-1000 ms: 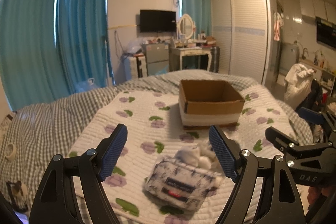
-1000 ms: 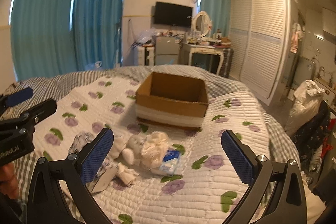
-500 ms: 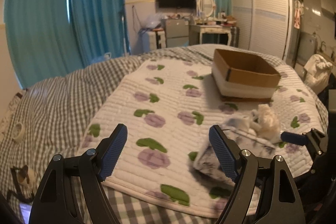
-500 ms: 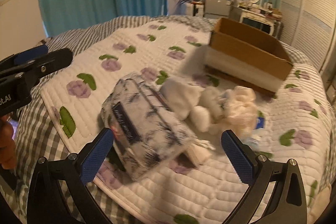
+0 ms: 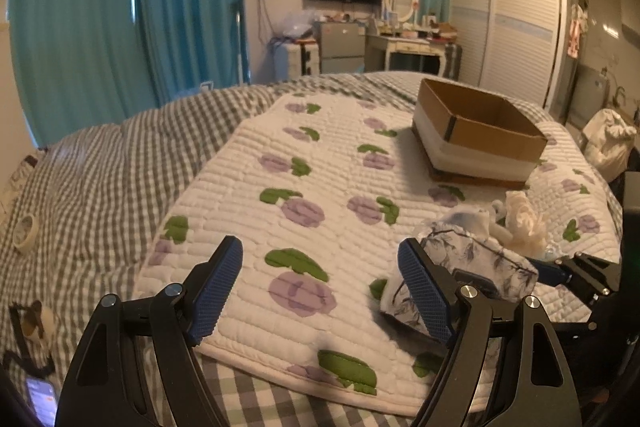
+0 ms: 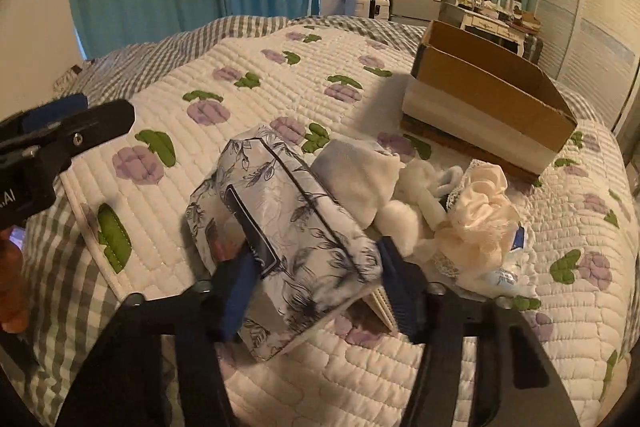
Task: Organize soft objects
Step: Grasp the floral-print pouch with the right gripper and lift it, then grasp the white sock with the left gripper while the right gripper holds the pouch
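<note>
A floral-print tissue pack (image 6: 280, 227) lies on the quilt, and my right gripper (image 6: 320, 291) is shut on its near end. The pack also shows in the left wrist view (image 5: 476, 267), right of my left gripper (image 5: 320, 291), which is open and empty over the quilt. Behind the pack lie white socks (image 6: 360, 183), a white plush toy (image 6: 412, 211) and a cream scrunchie (image 6: 480, 219). An open cardboard box (image 6: 480, 99) stands farther back on the quilt; it shows in the left wrist view (image 5: 480, 131) too.
The flowered quilt (image 5: 304, 187) covers a grey checked bed cover (image 5: 100, 179). A roll of tape (image 5: 24, 231) and a phone (image 5: 40, 399) lie at the left. Teal curtains, a dresser and a wardrobe stand beyond the bed.
My right gripper moved in and closed on the tissue pack's near end. My left gripper swung left, away from the pile, and stays open.
</note>
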`<state>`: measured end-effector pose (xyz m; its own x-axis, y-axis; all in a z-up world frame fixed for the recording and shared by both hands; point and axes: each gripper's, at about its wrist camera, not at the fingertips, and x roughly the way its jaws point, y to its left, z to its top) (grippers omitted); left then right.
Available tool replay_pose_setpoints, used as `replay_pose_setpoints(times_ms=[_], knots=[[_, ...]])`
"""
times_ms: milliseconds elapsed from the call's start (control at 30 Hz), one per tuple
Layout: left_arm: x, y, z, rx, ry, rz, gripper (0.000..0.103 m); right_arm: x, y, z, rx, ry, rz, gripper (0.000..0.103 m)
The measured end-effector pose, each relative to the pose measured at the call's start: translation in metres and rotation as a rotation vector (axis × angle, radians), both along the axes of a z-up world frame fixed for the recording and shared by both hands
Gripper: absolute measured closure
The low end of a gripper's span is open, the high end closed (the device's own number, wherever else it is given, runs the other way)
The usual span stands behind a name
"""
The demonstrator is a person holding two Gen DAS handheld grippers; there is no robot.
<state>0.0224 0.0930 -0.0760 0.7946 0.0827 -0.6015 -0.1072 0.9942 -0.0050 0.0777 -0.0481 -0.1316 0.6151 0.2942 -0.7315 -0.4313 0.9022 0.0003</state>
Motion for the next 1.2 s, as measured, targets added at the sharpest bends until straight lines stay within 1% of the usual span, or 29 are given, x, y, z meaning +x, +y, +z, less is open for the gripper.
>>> replay_pose_setpoints(times_ms=[67,100,133,200,300,400,433,533,600,733,867,1033,1133,1200], knots=[[-0.003,-0.003,0.003,0.007,-0.004,-0.001,0.022,-0.001,-0.004,0.001,0.016,0.008,-0.001,0.057],[-0.004,-0.004,0.004,0.011,-0.008,0.0,0.022,-0.003,-0.006,0.002,0.021,0.009,-0.002,0.058],[-0.006,-0.006,0.008,0.017,-0.014,0.0,0.022,-0.006,-0.009,0.005,0.036,0.003,-0.001,0.061],[-0.009,-0.008,0.012,0.023,-0.026,0.002,0.022,-0.011,-0.013,0.011,0.065,-0.016,-0.001,0.064],[-0.013,-0.012,0.021,0.026,-0.045,0.003,0.022,-0.02,-0.028,0.031,0.134,-0.075,-0.017,0.065],[-0.013,-0.019,0.027,0.036,-0.053,0.001,0.022,-0.026,-0.053,0.059,0.168,-0.157,-0.069,0.065],[-0.011,-0.023,0.027,0.039,-0.052,-0.007,0.022,-0.027,-0.068,0.072,0.171,-0.198,-0.109,0.065],[-0.003,-0.039,0.022,0.045,-0.035,-0.042,0.022,-0.023,-0.104,0.087,0.158,-0.25,-0.219,0.065],[0.005,-0.054,0.013,0.047,-0.007,-0.072,0.022,-0.02,-0.127,0.088,0.15,-0.258,-0.289,0.065],[0.029,-0.084,-0.015,0.039,0.075,-0.14,0.022,-0.01,-0.154,0.076,0.15,-0.23,-0.354,0.065],[0.061,-0.105,-0.035,0.057,0.133,-0.167,0.024,0.001,-0.166,0.06,0.158,-0.188,-0.362,0.065],[0.094,-0.116,-0.059,0.049,0.209,-0.189,0.024,0.016,-0.172,0.045,0.157,-0.168,-0.367,0.065],[0.105,-0.117,-0.069,0.036,0.226,-0.188,0.024,0.025,-0.177,0.04,0.171,-0.149,-0.373,0.065],[0.11,-0.119,-0.073,0.021,0.237,-0.209,0.025,0.028,-0.179,0.037,0.179,-0.136,-0.378,0.065]])
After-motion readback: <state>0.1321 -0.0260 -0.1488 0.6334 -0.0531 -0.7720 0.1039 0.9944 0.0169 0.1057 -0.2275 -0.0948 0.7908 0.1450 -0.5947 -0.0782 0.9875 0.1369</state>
